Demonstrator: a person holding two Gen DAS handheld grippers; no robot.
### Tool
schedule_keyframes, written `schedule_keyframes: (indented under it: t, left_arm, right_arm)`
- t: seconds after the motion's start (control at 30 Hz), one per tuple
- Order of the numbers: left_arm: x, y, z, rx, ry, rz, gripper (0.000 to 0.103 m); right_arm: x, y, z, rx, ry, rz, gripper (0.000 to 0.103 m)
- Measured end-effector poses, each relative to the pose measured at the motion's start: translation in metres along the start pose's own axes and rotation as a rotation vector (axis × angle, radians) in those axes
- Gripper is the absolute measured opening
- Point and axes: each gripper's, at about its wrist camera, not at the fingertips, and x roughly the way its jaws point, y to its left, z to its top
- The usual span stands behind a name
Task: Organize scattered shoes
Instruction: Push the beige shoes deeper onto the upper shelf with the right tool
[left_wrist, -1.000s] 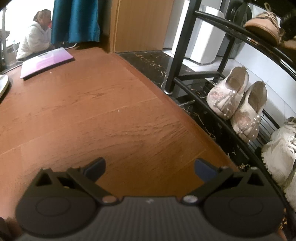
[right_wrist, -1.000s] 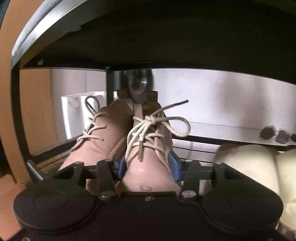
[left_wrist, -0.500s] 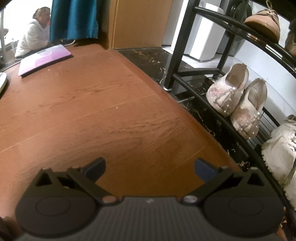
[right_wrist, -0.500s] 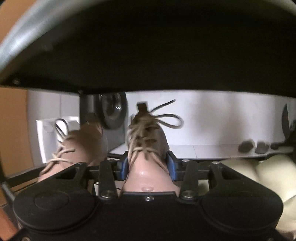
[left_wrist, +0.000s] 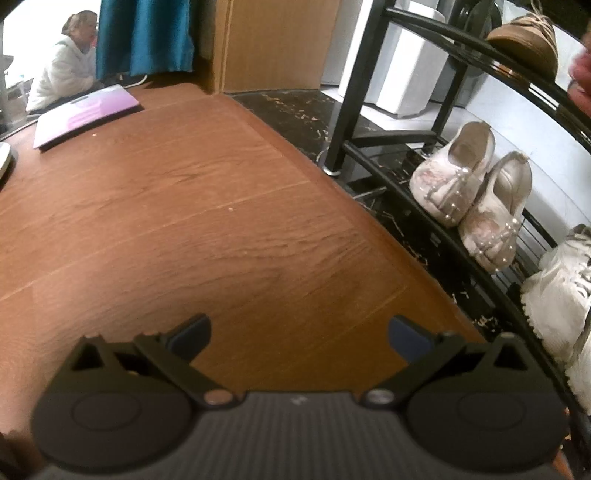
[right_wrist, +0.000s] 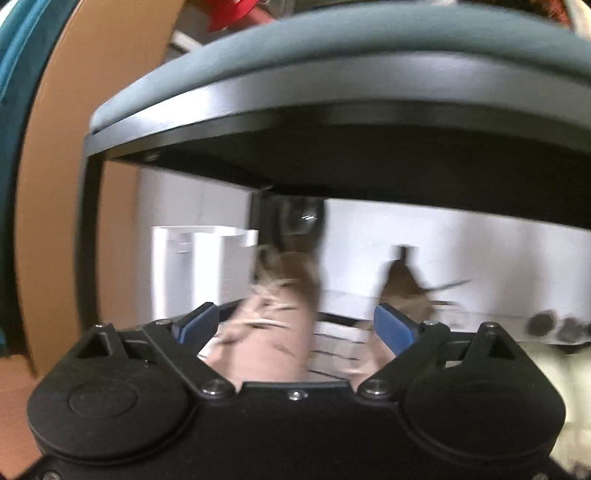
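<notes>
The right gripper (right_wrist: 295, 319) has let go: its jaws are opening, the two tan lace-up suede shoes (right_wrist: 275, 317) now loose at twelve o'clock on the black metal rack shelf (right_wrist: 332, 339). That pair looks placed. The left gripper (left_wrist: 299, 330) hangs wide and empty over the wooden floor (left_wrist: 203, 206).

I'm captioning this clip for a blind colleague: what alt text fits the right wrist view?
The right gripper is opening, blue pads clear of the tan lace-up shoe between them on the black shoe rack. A second tan shoe stands to its right; the picture is motion-blurred.
</notes>
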Motion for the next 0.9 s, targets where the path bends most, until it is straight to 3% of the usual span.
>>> schedule_keyframes:
  t: [0.07, 0.13, 0.23, 0.27, 0.4, 0.47, 0.6, 0.7, 0.8, 0.83, 0.9]
  left_arm:
    - [0.001, 0.0, 0.0, -0.002, 0.007, 0.002, 0.102]
    - [0.002, -0.001, 0.0, -0.001, 0.013, -0.002, 0.102]
    - [0.003, -0.002, -0.001, 0.002, 0.018, -0.007, 0.102]
    - [0.004, -0.002, -0.001, 0.002, 0.02, -0.009, 0.102]
    - [0.004, -0.001, -0.001, -0.001, 0.026, -0.015, 0.102]
    - [0.005, -0.001, -0.001, 0.0, 0.026, -0.017, 0.102]
    - [0.01, -0.002, -0.003, 0.005, 0.037, -0.016, 0.102]
    - [0.016, -0.003, -0.004, 0.009, 0.046, -0.001, 0.102]
    - [0.019, -0.004, -0.005, 0.019, 0.054, 0.002, 0.102]
    - [0.019, -0.005, -0.005, 0.026, 0.053, 0.0, 0.102]
    - [0.019, -0.006, -0.006, 0.037, 0.05, -0.006, 0.102]
  right_arm:
    - [0.026, -0.001, -0.001, 0.036, 0.105, 0.004, 0.08]
    - [0.036, -0.002, -0.002, 0.062, 0.153, 0.01, 0.079]
    - [0.045, 0.002, -0.002, 0.062, 0.186, 0.021, 0.059]
    - [0.044, 0.004, -0.003, 0.07, 0.18, 0.023, 0.053]
    - [0.031, -0.004, -0.013, 0.127, 0.099, 0.017, 0.045]
    - [0.024, -0.011, -0.022, 0.184, 0.021, -0.017, 0.043]
    - [0.046, -0.016, -0.022, 0.249, 0.008, -0.134, 0.043]
    - [0.059, -0.014, -0.02, 0.233, 0.058, -0.153, 0.049]
    - [0.057, -0.008, -0.02, 0.172, 0.087, -0.14, 0.08]
    - [0.051, -0.009, -0.02, 0.167, 0.086, -0.129, 0.087]
    - [0.032, -0.008, -0.022, 0.174, 0.051, -0.109, 0.092]
